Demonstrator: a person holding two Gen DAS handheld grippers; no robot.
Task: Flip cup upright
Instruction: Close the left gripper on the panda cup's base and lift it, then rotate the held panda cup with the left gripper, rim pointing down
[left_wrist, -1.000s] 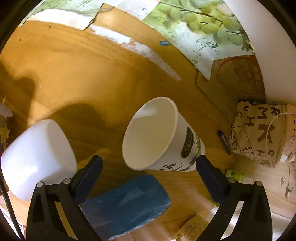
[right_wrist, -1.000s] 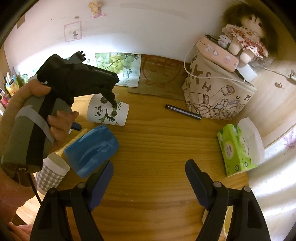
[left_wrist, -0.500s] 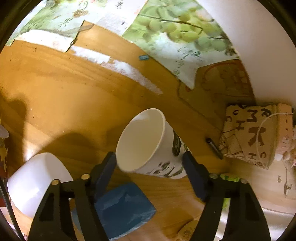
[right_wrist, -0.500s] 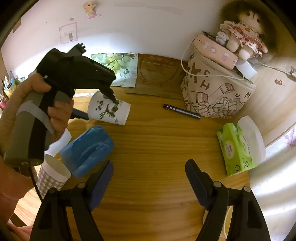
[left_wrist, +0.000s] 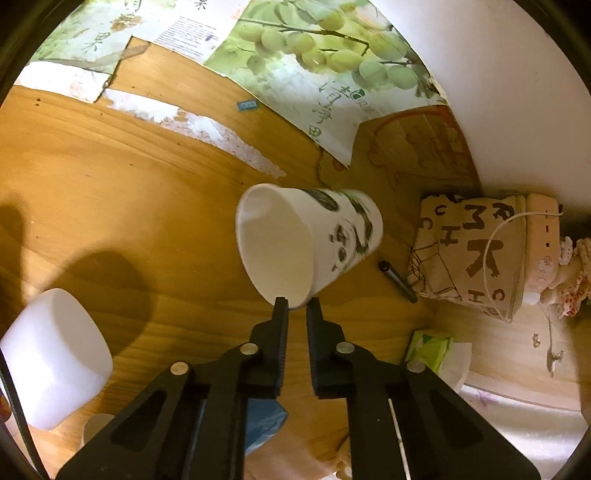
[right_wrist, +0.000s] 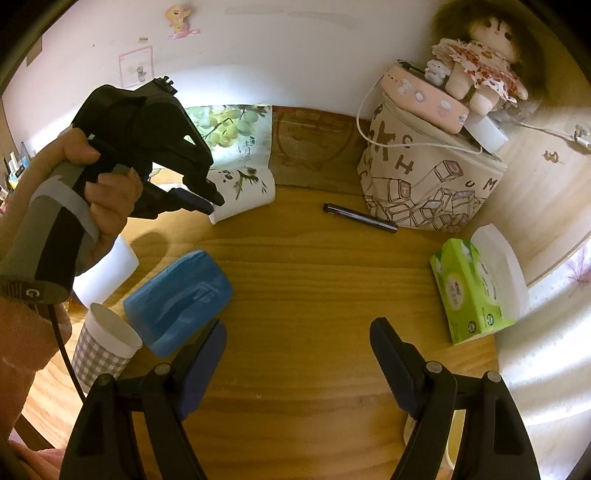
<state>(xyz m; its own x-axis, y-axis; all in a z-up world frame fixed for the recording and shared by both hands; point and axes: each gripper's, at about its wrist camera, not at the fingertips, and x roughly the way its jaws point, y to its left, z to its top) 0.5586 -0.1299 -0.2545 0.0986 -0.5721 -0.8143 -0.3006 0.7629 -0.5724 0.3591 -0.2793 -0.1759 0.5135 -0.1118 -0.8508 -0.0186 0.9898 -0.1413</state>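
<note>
- Fingers of the left gripper (left_wrist: 296, 303) are pinched nearly together on the near rim of the panda cup (left_wrist: 314, 240), one tip inside the mouth and one outside; the cup lies tilted on its side beyond the tips, mouth toward the camera and base toward the desk's back edge.
- Right gripper (right_wrist: 297, 345) hangs wide apart over the desk (right_wrist: 314, 280) near its front edge, holding nothing.
- Lettered fabric bag (right_wrist: 424, 184) stands at the back right corner, with a doll (right_wrist: 480, 55) on top.
- Blue cup (right_wrist: 177, 299) lies on its side near the front left.
- Green tissue pack (right_wrist: 476, 288) sits by the right edge.
- Checked cup (right_wrist: 103, 347) stands at the front left corner.
- Black pen (right_wrist: 360, 217) lies between the panda cup and the bag.
</note>
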